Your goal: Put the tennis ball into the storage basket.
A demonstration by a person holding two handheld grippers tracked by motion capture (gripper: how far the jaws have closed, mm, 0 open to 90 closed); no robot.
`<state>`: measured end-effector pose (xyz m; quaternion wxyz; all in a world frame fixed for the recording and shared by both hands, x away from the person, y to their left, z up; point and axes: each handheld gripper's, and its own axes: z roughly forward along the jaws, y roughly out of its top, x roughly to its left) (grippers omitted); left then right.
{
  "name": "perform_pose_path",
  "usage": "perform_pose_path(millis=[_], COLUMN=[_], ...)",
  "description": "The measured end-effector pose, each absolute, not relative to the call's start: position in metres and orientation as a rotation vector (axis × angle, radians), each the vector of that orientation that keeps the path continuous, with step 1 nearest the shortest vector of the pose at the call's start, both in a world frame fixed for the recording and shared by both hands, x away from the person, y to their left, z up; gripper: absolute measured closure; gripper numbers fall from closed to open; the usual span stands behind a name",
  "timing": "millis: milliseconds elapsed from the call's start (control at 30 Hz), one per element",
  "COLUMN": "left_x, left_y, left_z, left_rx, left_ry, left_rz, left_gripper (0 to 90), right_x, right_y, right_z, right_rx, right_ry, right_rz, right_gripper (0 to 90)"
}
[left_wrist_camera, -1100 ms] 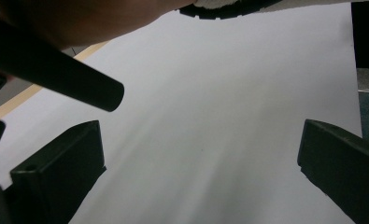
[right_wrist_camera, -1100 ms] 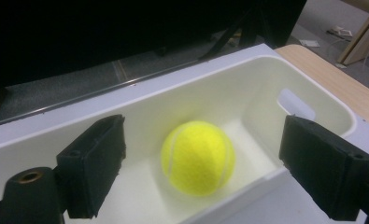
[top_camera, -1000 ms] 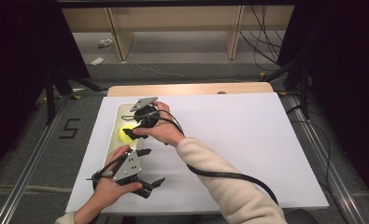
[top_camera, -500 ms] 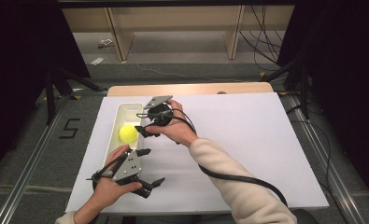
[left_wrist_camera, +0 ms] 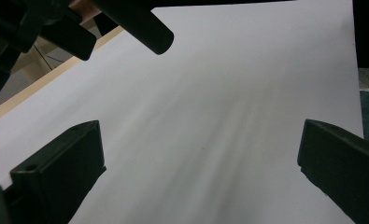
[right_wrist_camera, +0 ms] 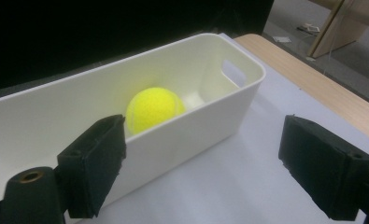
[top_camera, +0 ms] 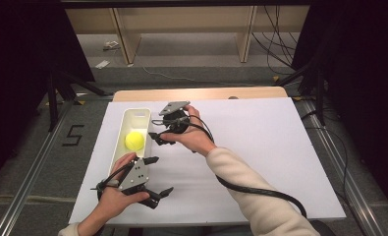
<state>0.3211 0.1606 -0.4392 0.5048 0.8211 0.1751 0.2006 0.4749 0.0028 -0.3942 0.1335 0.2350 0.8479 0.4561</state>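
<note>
Right gripper view: yellow ball (right_wrist_camera: pixel 153 107) lies inside white bin (right_wrist_camera: pixel 205 116).

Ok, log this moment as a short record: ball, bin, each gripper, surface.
ball: yellow tennis ball lying inside the bin, held by neither gripper
bin: long white bin with a handle slot in its end wall, on the white sheet near its left edge
right gripper: right gripper open, empty, beside the bin's long wall, jaws facing it
left gripper: left gripper open, empty, near the front of the sheet
surface: white sheet over a wooden table
</note>
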Motion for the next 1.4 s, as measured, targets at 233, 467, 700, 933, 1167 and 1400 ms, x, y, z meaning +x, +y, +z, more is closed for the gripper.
perform_pose_path(millis=[233, 467, 700, 933, 1167, 1400], left_x=[0.321, 0.321, 0.321, 0.321, 0.321, 0.321], left_y=[0.161, 0.161, 0.161, 0.161, 0.161, 0.161], left_z=[-0.439, -0.439, -0.439, -0.439, -0.439, -0.439], left_rx=[1.982, 1.981, 1.982, 1.982, 1.983, 1.982], left_ry=[0.424, 0.425, 0.426, 0.427, 0.427, 0.427], left_rz=[0.485, 0.485, 0.486, 0.487, 0.487, 0.488], left_gripper=[0.1, 0.0, 0.0, 0.0, 0.0, 0.0], right_x=[0.472, 0.469, 0.469, 0.468, 0.466, 0.465], right_y=[-0.006, -0.013, -0.025, -0.037, -0.044, -0.051], right_z=[-0.39, -0.39, -0.39, -0.388, -0.39, -0.39], right_rx=[0.683, 0.679, 0.702, 0.727, 0.726, 0.741], right_ry=[2.444, 2.424, 2.411, 2.392, 2.394, 2.385], right_rz=[1.327, 1.322, 1.314, 1.318, 1.304, 1.305], right_gripper=[15.7, 15.6, 15.6, 15.7, 15.6, 15.6])
